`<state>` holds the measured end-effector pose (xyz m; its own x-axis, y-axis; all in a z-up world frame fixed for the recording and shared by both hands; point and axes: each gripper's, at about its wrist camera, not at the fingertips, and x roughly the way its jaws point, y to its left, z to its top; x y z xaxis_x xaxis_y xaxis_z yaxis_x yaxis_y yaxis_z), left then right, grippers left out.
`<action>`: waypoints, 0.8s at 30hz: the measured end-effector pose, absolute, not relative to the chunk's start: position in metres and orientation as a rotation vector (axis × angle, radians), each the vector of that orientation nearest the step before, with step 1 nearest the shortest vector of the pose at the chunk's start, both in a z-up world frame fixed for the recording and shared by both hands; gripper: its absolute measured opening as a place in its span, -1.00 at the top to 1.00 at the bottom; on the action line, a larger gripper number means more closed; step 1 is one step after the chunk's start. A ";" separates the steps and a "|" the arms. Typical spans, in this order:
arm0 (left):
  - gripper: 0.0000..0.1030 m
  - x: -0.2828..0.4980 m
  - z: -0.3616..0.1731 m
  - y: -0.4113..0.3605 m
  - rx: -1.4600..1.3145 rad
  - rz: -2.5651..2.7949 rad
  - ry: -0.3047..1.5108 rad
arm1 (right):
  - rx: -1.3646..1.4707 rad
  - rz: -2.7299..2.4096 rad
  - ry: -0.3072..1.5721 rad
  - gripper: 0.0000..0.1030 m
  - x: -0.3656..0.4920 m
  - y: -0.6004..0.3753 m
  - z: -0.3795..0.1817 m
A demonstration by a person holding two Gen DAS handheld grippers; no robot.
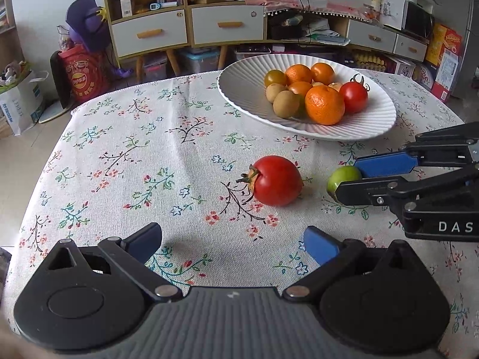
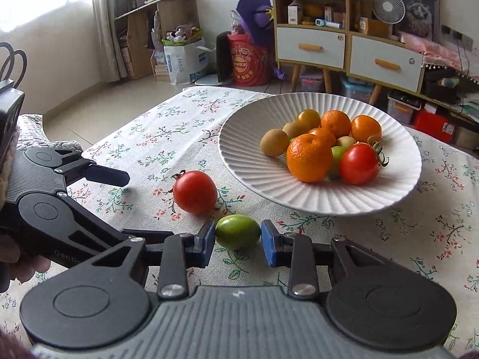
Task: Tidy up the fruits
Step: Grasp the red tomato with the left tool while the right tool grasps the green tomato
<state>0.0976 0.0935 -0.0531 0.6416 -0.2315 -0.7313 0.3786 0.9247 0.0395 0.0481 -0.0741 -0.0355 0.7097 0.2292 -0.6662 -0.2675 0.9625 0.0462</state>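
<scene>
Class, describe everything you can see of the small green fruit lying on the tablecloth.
The green fruit is small, smooth, slightly oval and glossy, yellow-green with no stem visible. It lies on the floral tablecloth, outside the white plate, to the right of the red tomato and apart from it. The right gripper has its blue pads on either side of it; they look pressed against it or very nearly so. The left gripper is open and away from it.
</scene>
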 end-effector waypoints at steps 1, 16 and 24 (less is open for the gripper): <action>-0.91 0.098 -0.052 0.091 0.194 -0.352 0.802 | -0.055 0.270 0.732 0.41 0.047 -0.076 -0.035; -0.08 0.108 -0.050 0.063 0.154 -0.377 0.782 | -0.056 0.239 0.746 0.38 0.045 -0.088 -0.038; 0.24 0.107 -0.048 0.062 0.155 -0.387 0.771 | -0.068 0.240 0.746 0.38 0.044 -0.088 -0.040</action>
